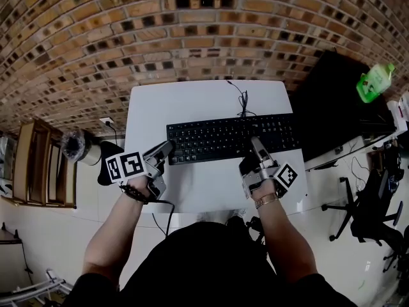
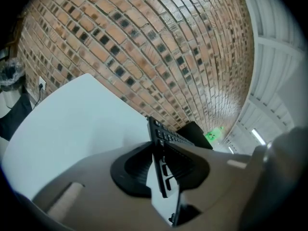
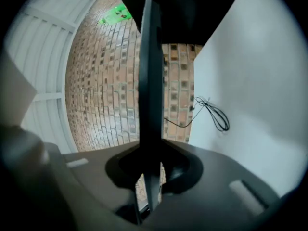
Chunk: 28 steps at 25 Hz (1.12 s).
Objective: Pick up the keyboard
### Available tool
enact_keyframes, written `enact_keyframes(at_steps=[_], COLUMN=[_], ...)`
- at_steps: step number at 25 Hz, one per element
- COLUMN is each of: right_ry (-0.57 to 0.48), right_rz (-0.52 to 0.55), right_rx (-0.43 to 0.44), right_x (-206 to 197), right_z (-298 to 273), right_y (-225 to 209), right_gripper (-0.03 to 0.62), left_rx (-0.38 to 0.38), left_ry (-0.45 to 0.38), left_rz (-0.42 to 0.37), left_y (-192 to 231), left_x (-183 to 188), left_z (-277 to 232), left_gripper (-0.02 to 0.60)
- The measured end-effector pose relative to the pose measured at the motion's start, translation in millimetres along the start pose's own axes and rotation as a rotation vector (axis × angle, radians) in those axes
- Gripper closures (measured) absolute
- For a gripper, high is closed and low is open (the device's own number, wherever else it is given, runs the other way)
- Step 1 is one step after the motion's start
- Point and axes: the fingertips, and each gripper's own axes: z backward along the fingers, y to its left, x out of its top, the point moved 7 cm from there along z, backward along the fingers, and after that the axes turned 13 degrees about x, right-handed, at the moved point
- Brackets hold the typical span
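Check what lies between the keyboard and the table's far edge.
Only a looped black cable behind the keyboard, on the white table; head view and right gripper view show it.

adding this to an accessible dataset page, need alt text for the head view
Seen from above, a person holds a black keyboard by its near edge with two handheld grippers, the left gripper at its left corner and the right gripper toward its right end. It is over a white table by a brick wall.

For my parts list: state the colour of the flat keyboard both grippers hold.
The flat keyboard is black throughout; the head view shows it best.
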Motion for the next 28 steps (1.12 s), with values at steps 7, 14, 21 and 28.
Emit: enact_keyframes(at_steps=[7,14,21,28], right_ry=[0.006,0.080,0.171,0.227], right_rz=[0.032,0.096,0.157,0.180], right_rx=[0.058,0.165,0.272,0.335], right_x=[5,27,47,47], right_z=[-3,-10,-5,8], right_y=[42,104,167,198], right_gripper=[0.531,0.531,0.531,0.531], left_rx=[-0.081,-0.091,-0.076,-0.021], left_ry=[-0.075,-0.184,-0.321,-0.395], left_rz=[-0.026,-0.083,-0.102,-0.100], left_y=[-27,-81,-134,-154], left_x=[6,11,1,-15], left_z=[20,52,86,114], left_gripper=[0.492,0.492,0.492,0.492])
